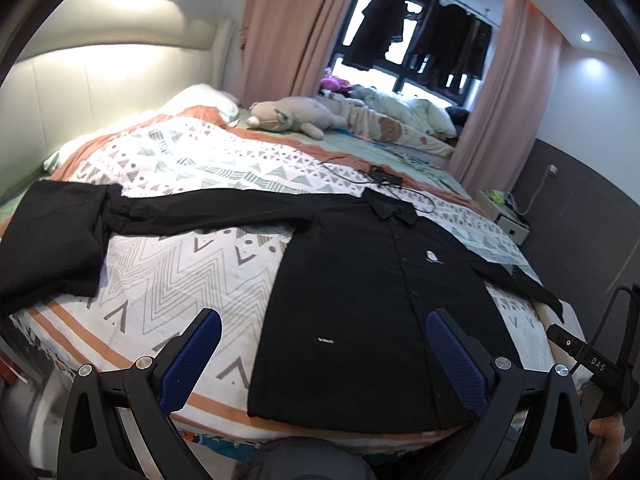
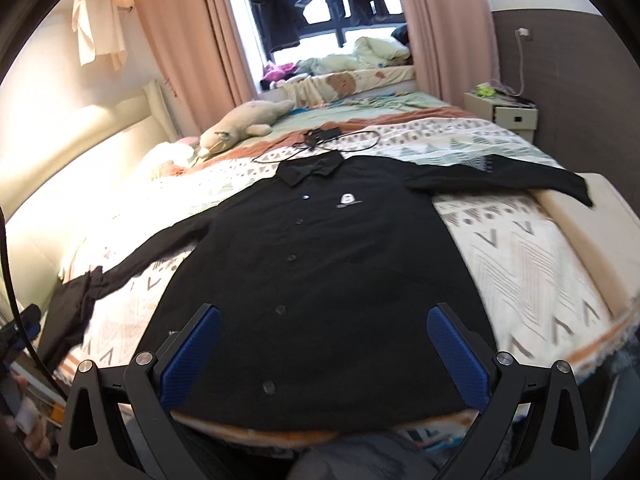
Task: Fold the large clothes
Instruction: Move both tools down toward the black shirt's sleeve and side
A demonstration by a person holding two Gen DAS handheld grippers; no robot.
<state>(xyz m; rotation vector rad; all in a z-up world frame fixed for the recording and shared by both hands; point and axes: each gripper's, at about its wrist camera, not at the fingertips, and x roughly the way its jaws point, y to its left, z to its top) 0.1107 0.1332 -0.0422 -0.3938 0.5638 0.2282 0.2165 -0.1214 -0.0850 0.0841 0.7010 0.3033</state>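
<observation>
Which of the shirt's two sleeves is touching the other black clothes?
The sleeve stretching toward the headboard side; its cuff meets the folded black garment. The other sleeve lies alone on the quilt.

Matt black cloth shirt [image 2: 320, 272]

White letters reading "DAS" are showing on the black bar of the right gripper's body [image 1: 596, 364] at the right edge of the left wrist view. The black shirt [image 1: 360, 300] is carrying a small white chest emblem [image 1: 431, 257] with a line of print under it and a tiny white label [image 1: 325, 340] near the hem, but both are staying too small to read. In the right wrist view the same emblem [image 2: 347, 200] is appearing blurred, so nothing else is coming through as legible.
</observation>
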